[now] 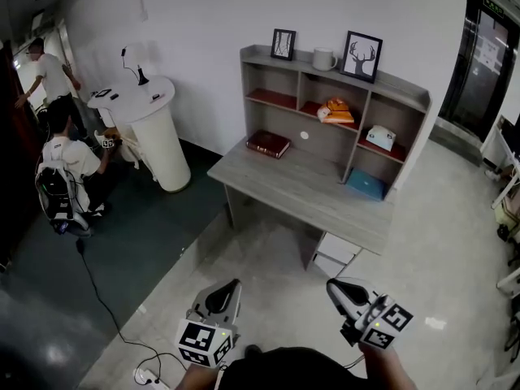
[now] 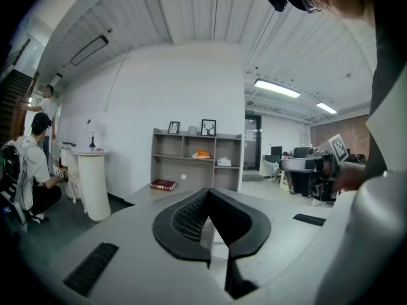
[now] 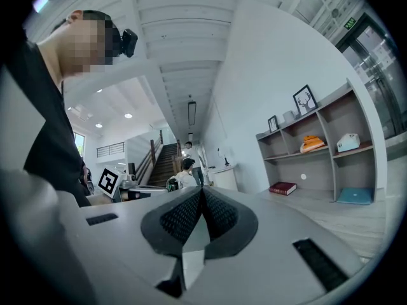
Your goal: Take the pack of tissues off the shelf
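The left gripper [image 2: 208, 193] has its jaws shut together with nothing between them, and so does the right gripper [image 3: 202, 191]. Both hang side by side over the floor [image 1: 244, 242], well short of the desk's [image 1: 284, 187] front edge. A shelf [image 1: 260, 56] stands along the desk's back edge. The tissues [image 1: 380, 136] lie on its middle board, in the right-end compartment, untouched. An orange pile [image 1: 336, 110] sits in the compartment just beside them. A red book [image 1: 268, 143] lies near the desk's back left corner. A blue pad [image 1: 366, 184] lies near its back right corner, below the tissues. On the shelf's top stand two frames [image 1: 361, 56] and a mug [image 1: 324, 58].
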Available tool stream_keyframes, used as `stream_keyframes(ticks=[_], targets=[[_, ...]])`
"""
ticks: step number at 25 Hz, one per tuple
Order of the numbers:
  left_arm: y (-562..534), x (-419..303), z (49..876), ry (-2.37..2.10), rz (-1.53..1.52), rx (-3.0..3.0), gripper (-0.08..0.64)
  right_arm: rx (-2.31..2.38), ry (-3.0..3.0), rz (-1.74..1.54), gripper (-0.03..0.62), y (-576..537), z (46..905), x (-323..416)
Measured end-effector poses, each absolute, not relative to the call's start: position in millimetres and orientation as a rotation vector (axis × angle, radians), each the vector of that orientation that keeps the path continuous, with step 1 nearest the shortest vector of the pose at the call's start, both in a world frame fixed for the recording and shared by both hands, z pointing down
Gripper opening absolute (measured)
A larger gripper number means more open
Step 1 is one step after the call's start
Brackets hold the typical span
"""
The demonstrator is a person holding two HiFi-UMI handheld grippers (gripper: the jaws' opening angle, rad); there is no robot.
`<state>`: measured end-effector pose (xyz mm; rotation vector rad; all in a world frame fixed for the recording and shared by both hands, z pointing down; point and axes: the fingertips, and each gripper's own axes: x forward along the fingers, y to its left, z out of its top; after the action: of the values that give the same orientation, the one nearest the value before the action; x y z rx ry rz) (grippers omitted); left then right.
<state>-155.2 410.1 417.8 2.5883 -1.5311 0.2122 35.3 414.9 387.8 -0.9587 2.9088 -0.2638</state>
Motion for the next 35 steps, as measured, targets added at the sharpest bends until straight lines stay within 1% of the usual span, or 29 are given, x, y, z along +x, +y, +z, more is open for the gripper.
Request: stream_keyframes(ticks=[13,17,28,35], targets=[[419,-234,436,-1.509,0.233,2.562,0.014,-0.931,2.871,-0.362,0.018,407,398,-49],[415,-248,444,-1.492,0.233,2.542,0.014,-0.934,2.89,-0.41,0.018,408,407,-63],[352,-235,453,-1.474,0.258,2.521,0.014,-0.896,2.874,-0.469,0.018,344,413,-54],[264,-191,432,-1.442,0.281,2.579,0.014,-0.888,2.83,-0.474,0.018,258,409,-16]])
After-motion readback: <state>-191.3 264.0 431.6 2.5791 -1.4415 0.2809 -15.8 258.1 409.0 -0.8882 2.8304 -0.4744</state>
